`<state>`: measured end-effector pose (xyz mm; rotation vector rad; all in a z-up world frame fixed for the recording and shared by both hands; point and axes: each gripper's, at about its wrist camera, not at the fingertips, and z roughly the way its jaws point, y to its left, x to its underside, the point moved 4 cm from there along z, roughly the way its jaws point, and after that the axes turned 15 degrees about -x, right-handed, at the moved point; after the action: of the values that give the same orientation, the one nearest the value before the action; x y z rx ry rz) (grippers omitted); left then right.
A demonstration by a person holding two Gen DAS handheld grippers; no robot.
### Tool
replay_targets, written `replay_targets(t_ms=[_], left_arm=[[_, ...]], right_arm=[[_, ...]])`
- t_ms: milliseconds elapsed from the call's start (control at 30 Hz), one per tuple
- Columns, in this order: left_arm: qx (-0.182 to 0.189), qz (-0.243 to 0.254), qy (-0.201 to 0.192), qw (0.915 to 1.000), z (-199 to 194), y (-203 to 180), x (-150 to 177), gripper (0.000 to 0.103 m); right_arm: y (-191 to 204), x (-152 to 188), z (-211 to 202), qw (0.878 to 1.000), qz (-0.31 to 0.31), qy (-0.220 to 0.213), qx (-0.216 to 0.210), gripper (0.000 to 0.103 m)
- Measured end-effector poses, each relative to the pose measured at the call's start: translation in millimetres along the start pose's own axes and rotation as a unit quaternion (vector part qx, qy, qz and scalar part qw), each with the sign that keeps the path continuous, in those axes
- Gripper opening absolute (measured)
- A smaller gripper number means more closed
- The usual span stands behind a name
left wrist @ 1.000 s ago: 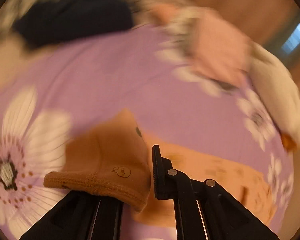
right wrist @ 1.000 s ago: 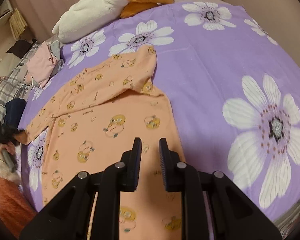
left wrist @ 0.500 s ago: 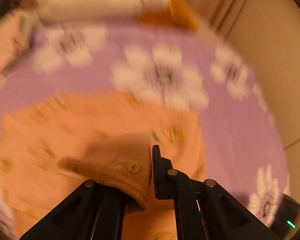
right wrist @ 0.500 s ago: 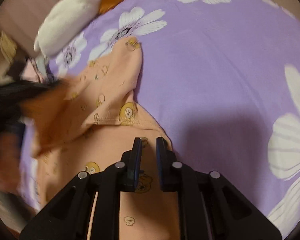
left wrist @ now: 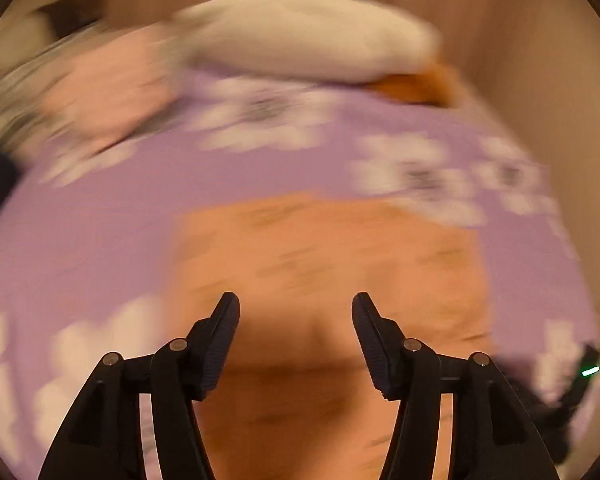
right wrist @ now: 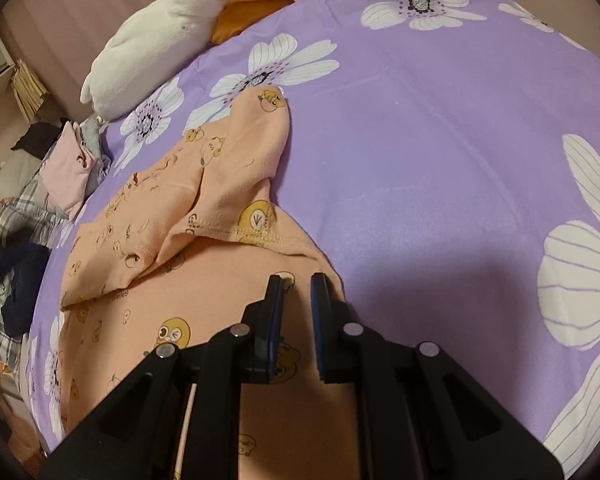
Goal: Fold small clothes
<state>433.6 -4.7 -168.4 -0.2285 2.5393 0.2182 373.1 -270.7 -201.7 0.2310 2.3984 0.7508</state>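
Observation:
A small orange shirt (right wrist: 160, 216) printed with yellow cartoon chicks lies on a purple flowered bedsheet (right wrist: 420, 140). One sleeve (right wrist: 236, 160) is folded across the body. My right gripper (right wrist: 297, 280) hovers just above the shirt's right edge, its jaws nearly closed with a narrow gap and nothing between them. My left gripper (left wrist: 296, 304) is open wide and empty above the same shirt (left wrist: 328, 264); that view is motion blurred.
A white and orange plush pillow (right wrist: 172, 32) lies at the head of the bed, also in the left wrist view (left wrist: 300, 36). A heap of pink, plaid and dark clothes (right wrist: 64, 164) sits at the left bed edge. Walls surround the bed.
My left gripper carried the sleeve cuff across the shirt, then opened and let it go. My right gripper came lower and closer to the shirt's edge.

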Motion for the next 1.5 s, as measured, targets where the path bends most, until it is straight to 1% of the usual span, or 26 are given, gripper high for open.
replay_targets(t_ms=[67, 167, 233, 367, 400, 467, 500, 533, 567, 600, 633, 667, 700, 767, 800, 833, 867, 900, 933, 1033, 1133, 1167, 1233, 1300, 1367, 1500], left_arm=[[-0.027, 0.010, 0.051, 0.9983, 28.2, 36.5, 23.8, 0.054], [-0.003, -0.001, 0.115, 0.9933, 71.1, 60.9, 50.7, 0.042], [0.009, -0.018, 0.098, 0.9950, 79.0, 59.5, 51.6, 0.042], [-0.029, 0.000, 0.079, 0.9964, 84.8, 40.1, 36.9, 0.037], [-0.037, 0.007, 0.070, 0.9968, 84.4, 36.6, 37.5, 0.035], [-0.057, 0.021, 0.048, 0.9970, 88.5, 28.2, 34.1, 0.033], [-0.061, 0.022, 0.042, 0.9970, 89.8, 24.8, 33.7, 0.032], [-0.059, 0.017, 0.035, 0.9975, 86.9, 34.6, 40.2, 0.032], [-0.051, 0.006, 0.031, 0.9982, 89.3, 38.3, 41.9, 0.032], [-0.042, -0.001, 0.028, 0.9987, 90.5, 41.7, 42.1, 0.032], [-0.030, -0.007, 0.025, 0.9992, 91.0, 45.3, 43.3, 0.032], [-0.021, -0.011, 0.025, 0.9994, 94.0, 42.9, 41.6, 0.032], [-0.015, -0.013, 0.026, 0.9995, 94.1, 44.8, 41.4, 0.032], [-0.012, -0.012, 0.027, 0.9995, 94.8, 44.6, 40.3, 0.032], [-0.014, -0.007, 0.024, 0.9996, 94.3, 42.5, 40.4, 0.032], [-0.017, -0.003, 0.021, 0.9996, 95.4, 38.5, 39.7, 0.032], [-0.021, 0.001, 0.015, 0.9997, 93.8, 37.8, 41.2, 0.032], [-0.024, 0.002, 0.011, 0.9996, 92.6, 37.5, 42.5, 0.032], [-0.027, 0.003, 0.009, 0.9996, 92.6, 36.9, 42.9, 0.032], [-0.040, 0.007, 0.003, 0.9992, 91.8, 34.4, 44.1, 0.032], [-0.042, 0.000, 0.001, 0.9991, 92.5, 34.4, 44.2, 0.032], [-0.043, -0.001, 0.000, 0.9991, 92.5, 34.4, 44.4, 0.032], [-0.046, 0.002, -0.003, 0.9989, 92.0, 33.6, 44.9, 0.032], [-0.052, 0.007, -0.008, 0.9986, 91.4, 32.5, 45.9, 0.032], [-0.055, 0.010, -0.009, 0.9984, 91.2, 32.0, 46.1, 0.032], [-0.054, 0.008, -0.009, 0.9985, 91.1, 32.7, 45.6, 0.033]], right_arm=[[-2.4, -1.5, 0.2, 1.000, 0.009, -0.005, -0.005, 0.014], [-6.7, -1.8, -1.1, 0.999, 0.026, -0.015, -0.016, 0.014], [-5.5, -1.8, -0.6, 0.999, 0.026, -0.016, -0.015, 0.014], [8.8, -4.4, -0.1, 0.999, 0.014, 0.012, 0.030, 0.016], [20.8, -9.9, 0.0, 0.998, 0.002, 0.037, 0.051, 0.024], [49.6, -21.0, -3.4, 0.996, -0.035, 0.049, 0.063, 0.026], [69.8, -28.1, -7.2, 0.996, -0.063, 0.040, 0.053, 0.035], [96.7, -35.8, -11.0, 0.994, -0.103, 0.027, 0.034, 0.057], [118.8, -40.7, -11.4, 0.990, -0.139, 0.020, 0.015, 0.073], [147.1, -44.6, -6.1, 0.981, -0.191, 0.018, -0.006, 0.101], [161.7, -45.0, 0.5, 0.975, -0.222, 0.018, -0.008, 0.101], [176.0, -43.6, 17.7, 0.965, -0.262, 0.023, 0.012, 0.101], [179.1, -41.7, 31.8, 0.959, -0.279, 0.037, 0.037, 0.101], [171.7, -27.7, 83.1, 0.940, -0.306, 0.108, 0.102, 0.087], [156.3, -17.6, 112.1, 0.933, -0.297, 0.165, 0.122, 0.060], [147.8, -11.9, 125.2, 0.932, -0.282, 0.191, 0.123, 0.056], [146.5, -16.6, 120.7, 0.946, -0.266, 0.151, 0.108, 0.052], [147.2, -24.0, 114.8, 0.954, -0.252, 0.131, 0.100, 0.024], [144.2, -34.3, 107.1, 0.962, -0.226, 0.122, 0.094, 0.009], [139.2, -68.5, 78.8, 0.978, -0.187, 0.085, 0.039, 0.009], [114.0, -91.7, 51.0, 0.989, -0.137, 0.037, 0.052, 0.007], [102.0, -95.9, 46.0, 0.993, -0.107, 0.030, 0.041, 0.007], [72.0, -94.1, 41.8, 0.999, -0.035, 0.035, 0.002, 0.009], [41.5, -76.6, 45.6, 0.998, 0.033, 0.050, -0.002, 0.011], [26.1, -60.0, 41.8, 0.997, 0.055, 0.048, 0.016, 0.005], [36.0, -52.4, 39.1, 0.999, 0.031, 0.036, 0.024, 0.006]])
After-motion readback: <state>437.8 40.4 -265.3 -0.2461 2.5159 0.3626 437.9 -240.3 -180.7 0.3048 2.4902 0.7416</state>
